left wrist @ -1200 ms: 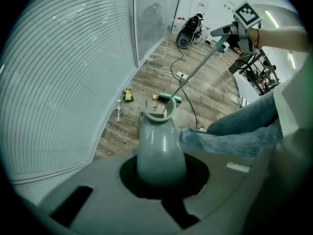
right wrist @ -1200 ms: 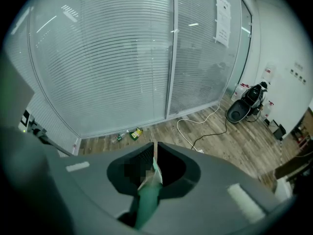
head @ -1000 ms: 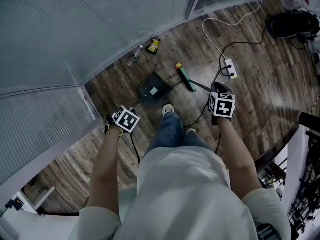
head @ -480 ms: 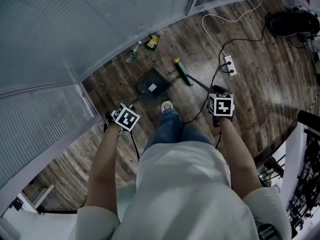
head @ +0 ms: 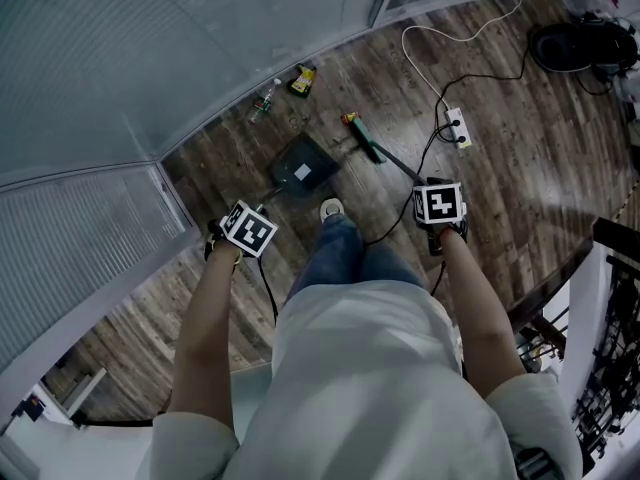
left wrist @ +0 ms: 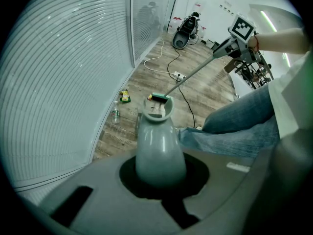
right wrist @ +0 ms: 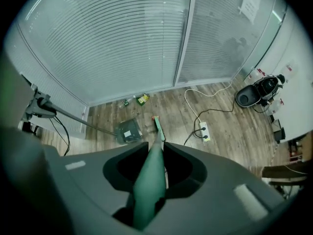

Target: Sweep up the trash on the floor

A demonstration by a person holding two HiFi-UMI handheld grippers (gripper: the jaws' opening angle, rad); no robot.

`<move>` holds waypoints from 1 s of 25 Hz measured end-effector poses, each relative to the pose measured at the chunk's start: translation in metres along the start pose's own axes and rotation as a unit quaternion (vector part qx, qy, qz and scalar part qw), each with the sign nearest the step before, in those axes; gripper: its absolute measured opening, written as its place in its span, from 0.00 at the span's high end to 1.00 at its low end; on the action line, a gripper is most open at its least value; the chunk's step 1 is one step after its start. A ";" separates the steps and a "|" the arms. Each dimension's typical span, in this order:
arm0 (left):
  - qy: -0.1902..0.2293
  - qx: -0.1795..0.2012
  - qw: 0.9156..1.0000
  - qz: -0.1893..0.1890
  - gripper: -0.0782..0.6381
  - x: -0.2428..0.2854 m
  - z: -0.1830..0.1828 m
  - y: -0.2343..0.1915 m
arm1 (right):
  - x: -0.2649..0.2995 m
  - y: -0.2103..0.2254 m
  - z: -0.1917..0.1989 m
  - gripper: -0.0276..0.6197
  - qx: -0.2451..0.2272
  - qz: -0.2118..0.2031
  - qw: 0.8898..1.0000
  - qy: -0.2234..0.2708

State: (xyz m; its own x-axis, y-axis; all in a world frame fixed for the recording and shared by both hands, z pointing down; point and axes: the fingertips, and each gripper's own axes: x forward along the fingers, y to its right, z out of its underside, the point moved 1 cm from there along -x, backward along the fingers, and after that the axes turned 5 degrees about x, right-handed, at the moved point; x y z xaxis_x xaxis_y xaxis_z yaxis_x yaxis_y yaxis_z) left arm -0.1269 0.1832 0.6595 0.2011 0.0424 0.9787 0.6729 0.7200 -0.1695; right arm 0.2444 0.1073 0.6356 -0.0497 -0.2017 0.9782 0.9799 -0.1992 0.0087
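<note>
Left gripper [left wrist: 160,166] clamps the dustpan [head: 303,171], right gripper [right wrist: 149,192] the broom [head: 366,140]; I should reach past the bottle [head: 263,102] and sweep low into it.

We see a floor [head: 520,148] of matt, grainy wood planks, a dustpan handle [left wrist: 159,146] of smooth, faintly glossy plastic, a broom handle [right wrist: 150,180] with a smooth matt finish, and jeans [head: 340,258] of denim cloth.
</note>
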 end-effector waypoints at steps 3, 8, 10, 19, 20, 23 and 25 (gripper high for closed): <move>0.000 0.001 1.000 0.000 0.88 0.000 0.001 0.000 | 0.002 0.002 0.004 0.80 0.003 -0.003 1.000 0.007; 0.002 0.003 1.000 -0.002 0.88 -0.002 0.001 -0.001 | 0.002 0.003 0.002 0.80 0.012 -0.007 1.000 0.008; 0.001 0.003 1.000 -0.002 0.88 -0.003 0.000 0.000 | 0.001 0.004 -0.001 0.80 0.022 -0.008 1.000 0.012; 0.001 0.004 1.000 -0.001 0.88 -0.001 0.000 -0.001 | -0.005 0.010 -0.019 0.80 0.051 -0.017 0.998 0.019; 0.001 0.004 1.000 -0.001 0.88 -0.001 0.000 -0.002 | -0.006 0.008 -0.019 0.80 0.044 -0.016 0.999 0.016; 0.000 0.004 1.000 -0.001 0.88 -0.001 0.000 -0.002 | -0.001 -0.006 -0.013 0.80 0.021 -0.014 1.000 0.009; 0.000 0.003 1.000 -0.001 0.88 -0.001 -0.001 -0.002 | 0.002 -0.017 -0.007 0.80 0.014 -0.016 1.000 0.007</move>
State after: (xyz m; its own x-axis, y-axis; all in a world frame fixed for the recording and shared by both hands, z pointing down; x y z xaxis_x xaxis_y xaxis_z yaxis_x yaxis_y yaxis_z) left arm -0.1275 0.1809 0.6590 0.1992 0.0419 0.9791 0.6683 0.7249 -0.1670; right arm 0.2266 0.1036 0.6356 -0.0843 -0.2099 0.9741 0.9828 -0.1785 0.0466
